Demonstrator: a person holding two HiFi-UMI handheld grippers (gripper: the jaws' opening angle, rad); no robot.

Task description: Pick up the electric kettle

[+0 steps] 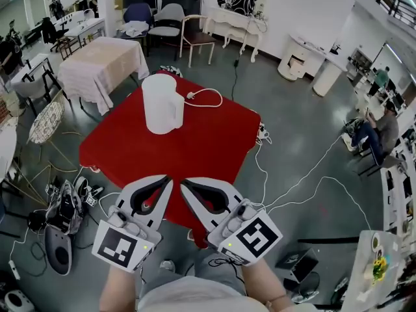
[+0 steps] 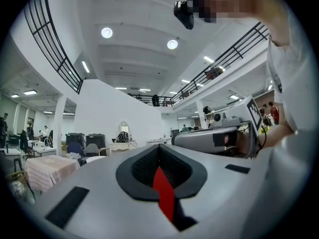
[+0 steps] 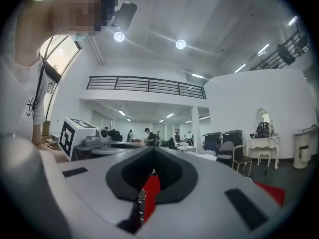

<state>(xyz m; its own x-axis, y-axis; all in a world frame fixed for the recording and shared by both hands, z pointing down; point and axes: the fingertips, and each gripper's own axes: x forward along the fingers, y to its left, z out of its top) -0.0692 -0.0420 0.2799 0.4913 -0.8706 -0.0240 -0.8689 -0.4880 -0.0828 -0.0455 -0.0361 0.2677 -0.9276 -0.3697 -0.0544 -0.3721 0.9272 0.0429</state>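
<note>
You've not reached the electric kettle (image 1: 162,103) on the table (image 1: 218,142) yet: left gripper (image 1: 166,182) and right gripper (image 1: 185,186) sit well short of it, fingers clenched empty.

A red-covered surface (image 1: 195,148) is standing on the grey floor (image 1: 292,122). A beige-draped table (image 1: 107,60) is sitting beyond its left corner. White cables (image 1: 318,178) are trailing across the floor to its right. A person (image 1: 383,132) is sitting at far right.
</note>
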